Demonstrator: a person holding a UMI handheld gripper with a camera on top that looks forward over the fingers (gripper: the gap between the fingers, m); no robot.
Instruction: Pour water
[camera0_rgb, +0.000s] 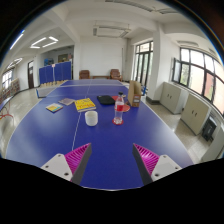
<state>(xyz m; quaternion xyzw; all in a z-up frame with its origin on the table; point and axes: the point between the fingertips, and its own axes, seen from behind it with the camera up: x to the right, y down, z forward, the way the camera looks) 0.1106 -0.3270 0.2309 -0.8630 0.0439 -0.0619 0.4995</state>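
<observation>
A clear water bottle (118, 109) with a red label and cap stands upright on the blue table (60, 135), beyond my fingers. A white cup (91, 118) stands just to its left, a small gap apart. My gripper (112, 158) is open and empty, its pink pads wide apart, held back from both things with bare table between the fingers.
A yellow book (85, 104), a dark flat object (106, 100) and other papers (54, 107) lie farther back on the table. A thin cord (78, 126) runs across the table left of the cup. Cabinets (180, 105) line the right wall under windows.
</observation>
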